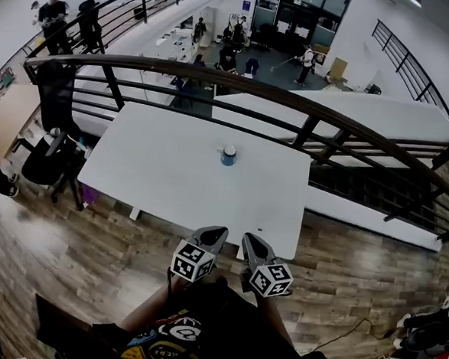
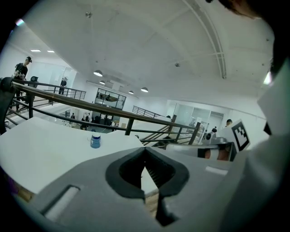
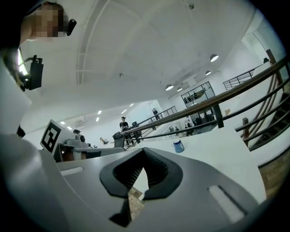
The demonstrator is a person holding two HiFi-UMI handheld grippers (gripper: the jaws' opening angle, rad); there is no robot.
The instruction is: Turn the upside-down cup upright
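Note:
A small blue cup (image 1: pixel 228 155) stands alone on the white table (image 1: pixel 164 171), towards its far side, with a pale end on top; I cannot tell which way up it is. The same cup (image 2: pixel 95 140) shows far ahead in the left gripper view and as a cup (image 3: pixel 178 145) in the right gripper view. My left gripper (image 1: pixel 214 233) and right gripper (image 1: pixel 249 239) hang side by side just short of the table's near edge, well apart from the cup. Both are shut with nothing between their jaws.
A dark metal railing (image 1: pixel 291 103) curves past the table's far side, with a drop to a lower floor beyond. An office chair (image 1: pixel 45 162) stands at the table's left end. Wooden floor (image 1: pixel 89 257) lies around me. People stand far off on the left balcony.

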